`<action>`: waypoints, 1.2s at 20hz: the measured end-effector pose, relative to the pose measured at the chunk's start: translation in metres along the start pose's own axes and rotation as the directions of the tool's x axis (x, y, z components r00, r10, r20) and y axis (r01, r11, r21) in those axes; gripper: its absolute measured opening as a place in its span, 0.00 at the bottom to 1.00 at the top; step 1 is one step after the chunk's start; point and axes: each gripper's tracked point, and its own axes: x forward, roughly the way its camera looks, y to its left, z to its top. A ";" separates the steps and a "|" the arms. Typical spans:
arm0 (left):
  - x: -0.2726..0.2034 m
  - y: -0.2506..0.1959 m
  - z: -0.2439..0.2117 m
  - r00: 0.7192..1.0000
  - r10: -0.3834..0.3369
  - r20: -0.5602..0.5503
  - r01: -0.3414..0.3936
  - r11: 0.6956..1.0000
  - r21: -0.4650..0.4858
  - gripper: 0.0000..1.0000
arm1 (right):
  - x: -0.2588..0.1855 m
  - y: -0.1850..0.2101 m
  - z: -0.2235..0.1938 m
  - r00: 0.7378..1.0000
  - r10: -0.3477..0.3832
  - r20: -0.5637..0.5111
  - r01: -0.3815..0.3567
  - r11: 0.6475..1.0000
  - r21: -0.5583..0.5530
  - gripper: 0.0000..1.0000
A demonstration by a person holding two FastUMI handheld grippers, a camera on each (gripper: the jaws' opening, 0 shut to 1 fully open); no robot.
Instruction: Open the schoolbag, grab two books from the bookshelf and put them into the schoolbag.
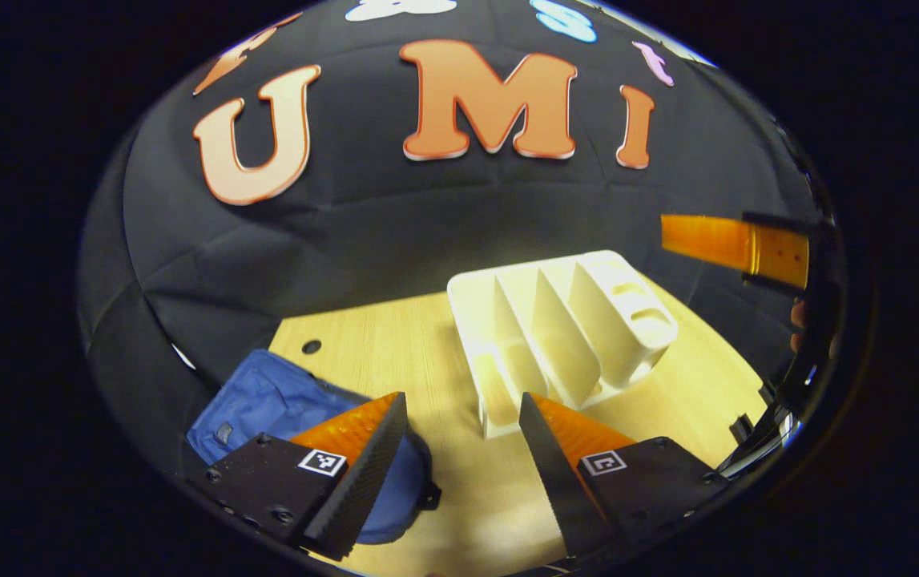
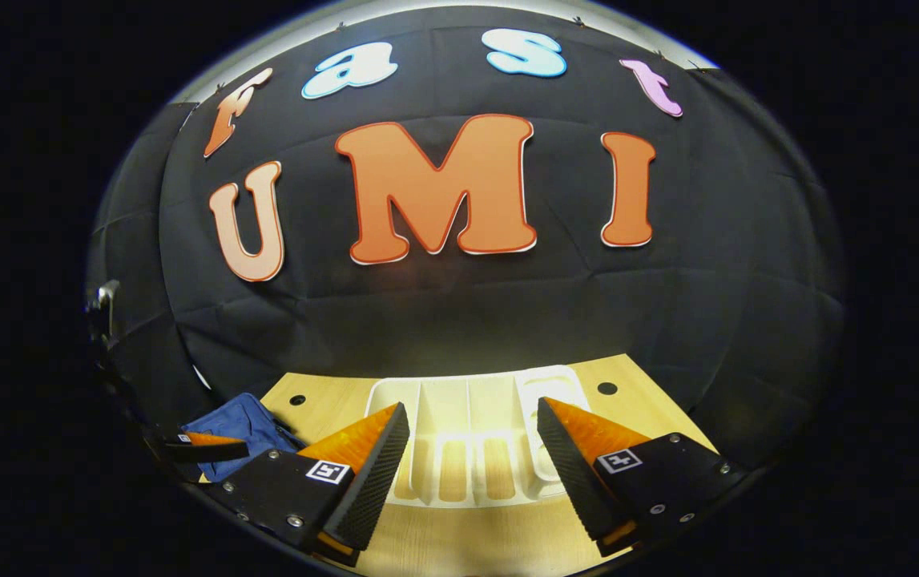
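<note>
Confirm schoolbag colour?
Blue. The schoolbag shows best in the left gripper view, lying on the table.

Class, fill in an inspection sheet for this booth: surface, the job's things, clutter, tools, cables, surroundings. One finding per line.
Surface: light wooden table with round holes near its back edge.
Job's things: blue schoolbag lying at the table's left end; white bookshelf with upright dividers, its slots hold no books.
Clutter: nothing seen.
Tools: left tool open, over the table between schoolbag and bookshelf; right tool open, facing the bookshelf.
Cables: nothing seen.
Surroundings: black cloth wall behind the table.
</note>
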 end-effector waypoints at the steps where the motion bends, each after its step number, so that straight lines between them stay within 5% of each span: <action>1: -0.005 -0.005 0.011 0.999 0.009 0.041 -0.009 1.000 0.003 0.93 | -0.003 -0.003 0.006 1.000 -0.002 0.016 0.002 1.000 -0.002 0.96; 9: -0.046 -0.034 0.088 0.967 0.047 0.252 -0.042 0.999 -0.023 0.95 | -0.037 -0.021 0.071 0.982 -0.017 0.190 0.028 0.998 -0.059 0.96; 13: -0.070 -0.026 0.133 0.907 0.133 0.399 -0.139 0.990 -0.015 0.95 | -0.046 -0.029 0.086 0.972 -0.034 0.234 0.042 0.999 -0.032 0.96; 17: -0.093 -0.029 0.163 0.816 0.162 0.555 -0.163 0.986 -0.048 0.95 | -0.052 -0.028 0.088 0.964 -0.030 0.266 0.047 0.997 -0.057 0.96; 24: -0.096 -0.016 0.155 0.789 0.233 0.568 -0.166 0.972 -0.168 0.94 | -0.050 -0.021 0.074 0.960 -0.025 0.278 0.043 0.997 -0.059 0.96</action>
